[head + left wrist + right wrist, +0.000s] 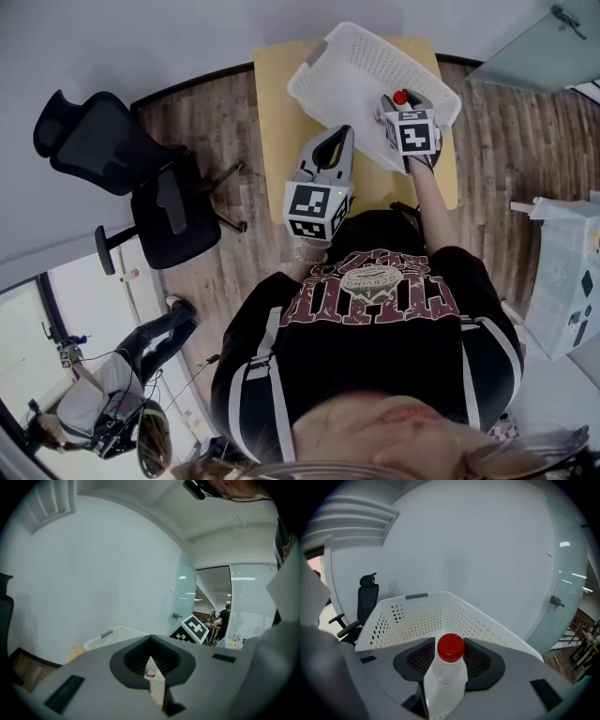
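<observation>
My right gripper is shut on a clear plastic bottle with a red cap, held upright between the jaws. It hangs over the near right side of a white perforated laundry basket, whose inside wall fills the right gripper view. My left gripper hovers over the table in front of the basket's near corner, jaws closed together with nothing gripped. In the left gripper view only a thin slit shows between the pads. Beyond it lie the basket rim and the right gripper's marker cube.
The basket stands tilted on a small yellow wooden table against a white wall. A black office chair stands on the wood floor to the left. A white cabinet is at the right. A glass door is behind.
</observation>
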The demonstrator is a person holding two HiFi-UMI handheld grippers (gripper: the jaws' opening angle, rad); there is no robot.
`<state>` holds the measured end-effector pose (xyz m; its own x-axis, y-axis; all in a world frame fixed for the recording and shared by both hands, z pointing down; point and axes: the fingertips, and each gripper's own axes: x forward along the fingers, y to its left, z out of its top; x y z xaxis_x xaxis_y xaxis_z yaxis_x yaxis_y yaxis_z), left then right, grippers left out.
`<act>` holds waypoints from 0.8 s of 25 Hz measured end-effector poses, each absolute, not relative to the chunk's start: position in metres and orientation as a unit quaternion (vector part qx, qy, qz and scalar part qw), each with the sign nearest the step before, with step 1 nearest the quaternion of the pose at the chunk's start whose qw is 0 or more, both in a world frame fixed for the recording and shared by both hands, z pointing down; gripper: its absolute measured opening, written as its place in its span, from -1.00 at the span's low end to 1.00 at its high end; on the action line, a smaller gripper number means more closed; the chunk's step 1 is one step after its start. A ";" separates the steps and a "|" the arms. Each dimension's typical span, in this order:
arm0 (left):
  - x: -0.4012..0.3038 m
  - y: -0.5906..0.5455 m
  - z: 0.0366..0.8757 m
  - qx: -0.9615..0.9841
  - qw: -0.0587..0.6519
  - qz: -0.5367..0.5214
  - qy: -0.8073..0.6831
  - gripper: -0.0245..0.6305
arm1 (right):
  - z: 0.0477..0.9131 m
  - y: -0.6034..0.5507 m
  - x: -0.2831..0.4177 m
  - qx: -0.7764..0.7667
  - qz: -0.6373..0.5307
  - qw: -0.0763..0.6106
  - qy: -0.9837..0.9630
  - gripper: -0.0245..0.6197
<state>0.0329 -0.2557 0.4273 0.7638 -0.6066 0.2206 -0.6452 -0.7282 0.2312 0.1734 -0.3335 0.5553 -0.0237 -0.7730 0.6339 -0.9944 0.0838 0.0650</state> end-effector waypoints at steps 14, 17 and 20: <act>0.019 -0.253 0.422 0.923 0.146 0.056 -0.352 -0.78 | 0.556 -0.332 0.175 0.647 0.212 0.267 -0.682 -0.37; 0.017 -0.252 0.422 0.923 0.146 0.056 -0.353 -0.78 | 0.555 -0.331 0.173 0.645 0.212 0.267 -0.684 -0.39; 0.017 -0.251 0.421 0.923 0.146 0.054 -0.353 -0.78 | 0.552 -0.331 0.172 0.645 0.209 0.270 -0.684 -0.40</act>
